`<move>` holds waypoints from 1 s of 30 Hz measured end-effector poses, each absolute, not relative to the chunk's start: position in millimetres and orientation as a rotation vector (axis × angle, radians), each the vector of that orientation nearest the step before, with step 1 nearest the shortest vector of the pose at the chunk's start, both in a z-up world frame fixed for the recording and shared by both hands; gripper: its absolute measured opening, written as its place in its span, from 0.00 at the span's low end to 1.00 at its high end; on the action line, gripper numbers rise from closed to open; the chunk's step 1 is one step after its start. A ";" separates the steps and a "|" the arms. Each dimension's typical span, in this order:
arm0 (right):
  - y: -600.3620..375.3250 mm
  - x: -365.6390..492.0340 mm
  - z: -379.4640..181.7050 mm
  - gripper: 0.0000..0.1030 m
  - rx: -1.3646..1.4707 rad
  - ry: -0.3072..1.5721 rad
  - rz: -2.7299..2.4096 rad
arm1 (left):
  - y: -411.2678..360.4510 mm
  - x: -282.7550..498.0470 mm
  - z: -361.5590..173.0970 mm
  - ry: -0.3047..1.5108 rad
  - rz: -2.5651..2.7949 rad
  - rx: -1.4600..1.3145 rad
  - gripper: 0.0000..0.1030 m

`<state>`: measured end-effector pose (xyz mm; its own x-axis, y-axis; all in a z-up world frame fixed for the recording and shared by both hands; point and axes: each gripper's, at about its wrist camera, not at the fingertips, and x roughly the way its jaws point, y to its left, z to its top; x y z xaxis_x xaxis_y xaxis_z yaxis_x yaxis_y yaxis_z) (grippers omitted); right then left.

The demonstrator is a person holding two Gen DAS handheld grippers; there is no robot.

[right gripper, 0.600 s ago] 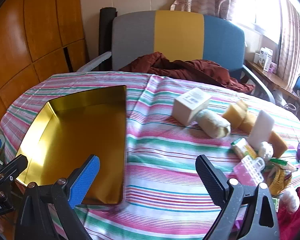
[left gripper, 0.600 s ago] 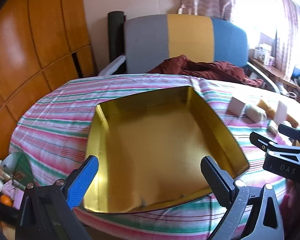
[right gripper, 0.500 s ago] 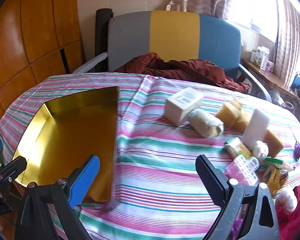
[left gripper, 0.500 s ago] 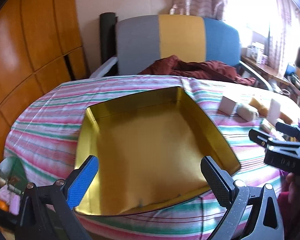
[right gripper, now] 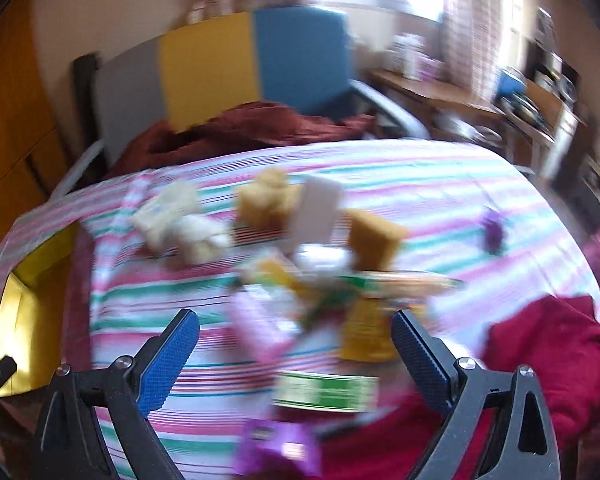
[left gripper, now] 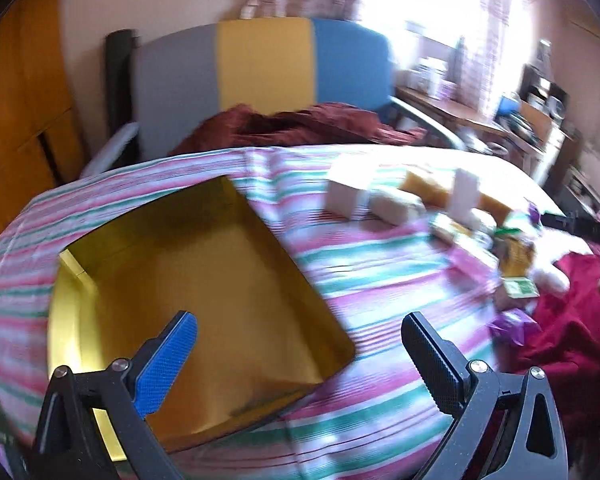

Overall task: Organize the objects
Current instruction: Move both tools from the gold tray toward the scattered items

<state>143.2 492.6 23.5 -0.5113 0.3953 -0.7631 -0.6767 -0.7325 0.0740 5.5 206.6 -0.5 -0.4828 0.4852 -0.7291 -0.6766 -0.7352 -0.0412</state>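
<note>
Jaws of the left gripper (left gripper: 298,354) and right gripper (right gripper: 294,352) were spread empty above the striped tablecloth (left gripper: 380,292), with the shallow gold metal tray (left gripper: 204,280) at its left edge.

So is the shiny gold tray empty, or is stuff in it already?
Empty. The gold tray shows only its bare golden floor in the left wrist view; the small items are all out on the striped cloth.

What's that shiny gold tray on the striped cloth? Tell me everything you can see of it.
The gold tray looks like thin metal with a glossy yellow-gold inside. It is shallow and rectangular, with low upright walls and rounded corners. It lies flat and open on the striped tablecloth, left of the heap of small things. It appears empty, and nothing but the cloth touches it.
</note>
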 end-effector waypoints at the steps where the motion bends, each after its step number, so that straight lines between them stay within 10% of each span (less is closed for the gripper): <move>1: 501.0 151.7 25.6 0.96 -0.994 0.507 2.218 | 213.7 7.5 -1.0 0.329 2.174 -0.982 1.00; 23: 533.3 196.9 20.7 0.96 -1.144 0.562 2.205 | 399.5 93.5 -72.0 0.599 1.455 -0.967 0.82; 27: 533.7 191.3 16.4 0.96 -1.191 0.559 2.211 | 409.6 89.5 -88.6 0.602 1.405 -1.004 0.54; 30: 531.1 184.3 11.5 0.95 -1.247 0.547 2.226 | 402.2 89.4 -85.2 0.583 1.404 -0.990 0.52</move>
